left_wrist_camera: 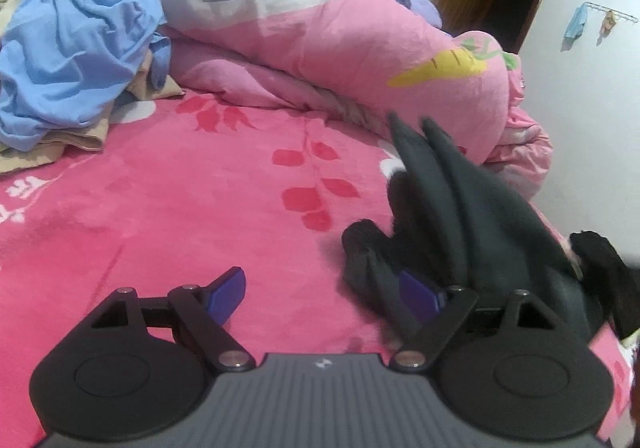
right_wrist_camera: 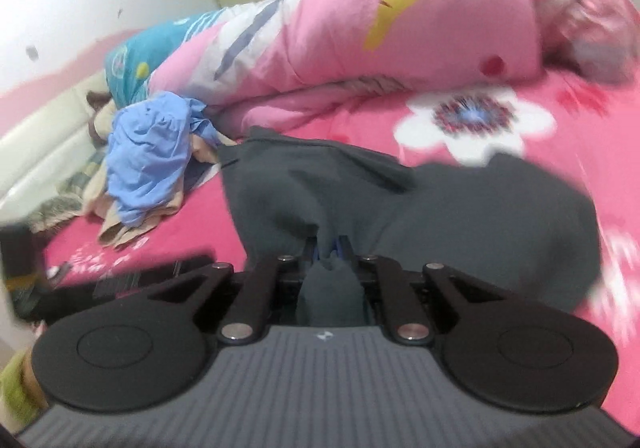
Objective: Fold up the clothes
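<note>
A dark grey garment (right_wrist_camera: 440, 203) lies bunched on the pink floral bedsheet (left_wrist_camera: 180, 207). My right gripper (right_wrist_camera: 330, 248) is shut on a fold of it, with cloth pinched between the blue pads and bulging back toward the camera. In the left wrist view the same dark garment (left_wrist_camera: 460, 207) rises in folds at the right. My left gripper (left_wrist_camera: 324, 292) is open, its left pad (left_wrist_camera: 226, 294) over bare sheet and its right pad (left_wrist_camera: 418, 294) against the garment's edge. Nothing is between its pads.
A crumpled light blue garment (left_wrist_camera: 68, 51) lies on beige clothes (left_wrist_camera: 60, 143) at the left. A rolled pink quilt (left_wrist_camera: 320, 43) crosses the back of the bed, with a person lying behind it. A doorway (left_wrist_camera: 508, 3) and white wall stand at the far right.
</note>
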`<state>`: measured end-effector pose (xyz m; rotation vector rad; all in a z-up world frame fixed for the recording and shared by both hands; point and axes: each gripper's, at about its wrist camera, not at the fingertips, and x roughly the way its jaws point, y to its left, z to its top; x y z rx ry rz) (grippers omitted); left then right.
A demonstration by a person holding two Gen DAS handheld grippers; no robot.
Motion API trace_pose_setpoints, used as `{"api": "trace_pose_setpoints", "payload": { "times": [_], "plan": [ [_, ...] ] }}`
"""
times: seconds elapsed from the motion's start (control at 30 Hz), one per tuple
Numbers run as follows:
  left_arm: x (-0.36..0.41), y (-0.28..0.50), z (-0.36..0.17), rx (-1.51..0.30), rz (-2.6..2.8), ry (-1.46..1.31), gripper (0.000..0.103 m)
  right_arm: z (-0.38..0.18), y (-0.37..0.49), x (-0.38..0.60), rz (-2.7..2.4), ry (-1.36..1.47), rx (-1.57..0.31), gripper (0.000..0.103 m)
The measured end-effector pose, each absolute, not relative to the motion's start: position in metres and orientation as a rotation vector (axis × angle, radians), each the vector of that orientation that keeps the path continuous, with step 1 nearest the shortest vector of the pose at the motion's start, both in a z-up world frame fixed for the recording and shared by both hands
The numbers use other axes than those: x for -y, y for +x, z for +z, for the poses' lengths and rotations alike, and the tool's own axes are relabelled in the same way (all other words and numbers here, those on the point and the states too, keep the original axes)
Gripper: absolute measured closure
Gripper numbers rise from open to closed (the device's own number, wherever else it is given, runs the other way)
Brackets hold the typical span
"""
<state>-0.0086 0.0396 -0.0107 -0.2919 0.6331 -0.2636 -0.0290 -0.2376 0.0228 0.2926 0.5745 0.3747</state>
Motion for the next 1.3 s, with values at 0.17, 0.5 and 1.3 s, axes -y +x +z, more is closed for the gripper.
{"api": "trace_pose_setpoints", "payload": {
  "times": [0.17, 0.5, 1.3],
  "plan": [
    [-0.010, -0.010, -0.006, -0.663, -0.369, -0.255, 0.016, -0.015, -0.094, 0.266, 0.332, 0.377, -0.654, 0.096],
    [0.071, -0.040, -0.027, -0.749, -0.509, -0.047, 0.034, -0.008, -0.137, 0.294, 0.326, 0.277, -0.629, 0.078],
    [0.048, -0.062, -0.009, -0.721, -0.436, 0.014, 0.023, -0.017, -0.118, 0.336, 0.297, 0.467, -0.556, 0.094]
  ]
}}
